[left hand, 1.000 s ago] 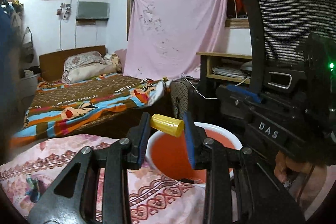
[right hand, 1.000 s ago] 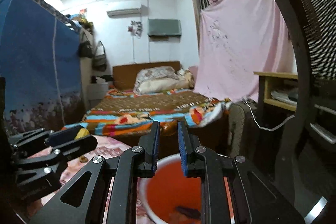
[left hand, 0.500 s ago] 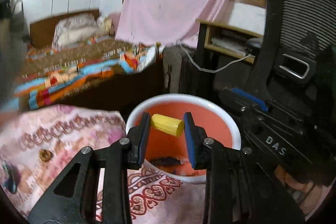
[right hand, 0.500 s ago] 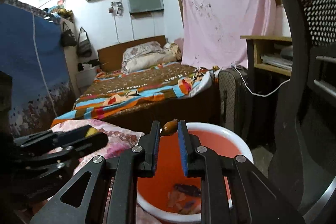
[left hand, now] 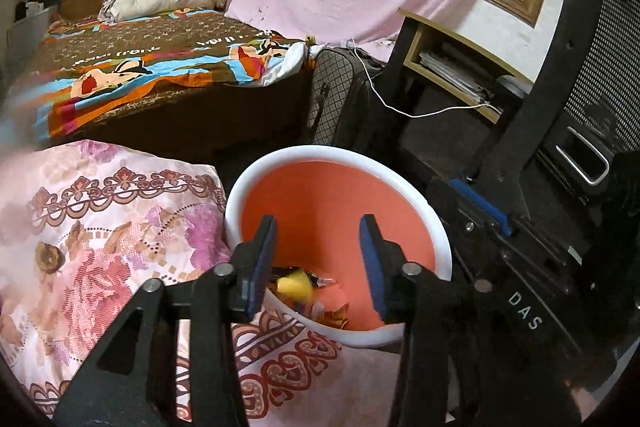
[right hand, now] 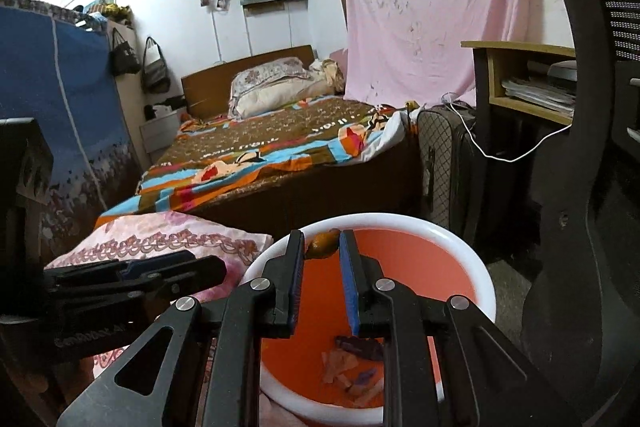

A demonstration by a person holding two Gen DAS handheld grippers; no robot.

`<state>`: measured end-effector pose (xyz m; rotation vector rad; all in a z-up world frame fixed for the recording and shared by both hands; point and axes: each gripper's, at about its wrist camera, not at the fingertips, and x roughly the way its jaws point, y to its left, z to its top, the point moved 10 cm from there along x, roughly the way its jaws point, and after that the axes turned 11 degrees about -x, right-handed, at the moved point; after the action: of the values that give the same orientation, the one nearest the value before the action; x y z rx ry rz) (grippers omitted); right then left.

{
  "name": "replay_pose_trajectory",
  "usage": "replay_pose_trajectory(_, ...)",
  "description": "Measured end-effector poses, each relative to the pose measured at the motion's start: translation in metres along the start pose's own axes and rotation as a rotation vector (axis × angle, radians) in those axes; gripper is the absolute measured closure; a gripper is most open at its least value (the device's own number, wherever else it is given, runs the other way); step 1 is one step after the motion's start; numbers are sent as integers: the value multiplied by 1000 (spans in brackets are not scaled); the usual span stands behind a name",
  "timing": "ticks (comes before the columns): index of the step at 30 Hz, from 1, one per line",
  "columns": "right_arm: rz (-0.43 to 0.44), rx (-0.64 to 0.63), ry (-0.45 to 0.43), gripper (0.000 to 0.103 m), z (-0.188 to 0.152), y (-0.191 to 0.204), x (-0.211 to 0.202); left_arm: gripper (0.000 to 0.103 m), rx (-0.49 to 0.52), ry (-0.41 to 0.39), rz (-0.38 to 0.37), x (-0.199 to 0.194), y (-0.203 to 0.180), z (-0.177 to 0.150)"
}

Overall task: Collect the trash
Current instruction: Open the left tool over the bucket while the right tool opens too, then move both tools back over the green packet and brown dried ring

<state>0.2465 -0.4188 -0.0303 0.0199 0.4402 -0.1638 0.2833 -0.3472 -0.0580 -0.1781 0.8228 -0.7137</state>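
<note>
An orange bin with a white rim [left hand: 400, 183] [right hand: 472, 251] stands beside the pink floral cloth. My left gripper [left hand: 318, 233] hovers over it, its jaws opening with nothing between them. A blurred yellow piece [left hand: 294, 285] lies low in the bin among wrappers. In the right wrist view my right gripper [right hand: 322, 245] is over the bin, shut on a small orange-brown scrap [right hand: 323, 244] held at its fingertips. A brown bit [left hand: 50, 258] lies on the cloth [left hand: 120, 219] at the left. My left gripper [right hand: 132, 273] shows from the side at the left of the right wrist view.
A black mesh office chair [left hand: 592, 107] rises close on the right. Behind the bin are a dark quilted suitcase [left hand: 340, 99], a white cable [left hand: 420, 113] and a wooden shelf [left hand: 452, 67]. A bed with a colourful blanket [left hand: 140, 67] fills the back.
My left gripper's jaws parted and the yellow piece left them and fell into the bin. Both grippers tipped downward over the bin. The right gripper kept hold of its scrap.
</note>
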Motion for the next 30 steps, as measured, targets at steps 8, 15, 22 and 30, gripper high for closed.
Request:
replay_pose_trajectory(8, 3, 4, -3, 76, 0, 3, -4, 49, -59, -78, 25, -22, 20, 6)
replay_pose_trajectory(15, 6, -8, -55, 67, 15, 15, -14, 33, -99, -180, 79, -52, 47, 15)
replay_pose_trajectory(22, 8, -33, -134, 55, 38, 35, -28, 16, -76, -337, 152, -98, 70, 30)
replay_pose_trajectory(30, 41, -48, -250, 12, 60, 67, -45, 11, -66, -557, 223, -155, 97, 37)
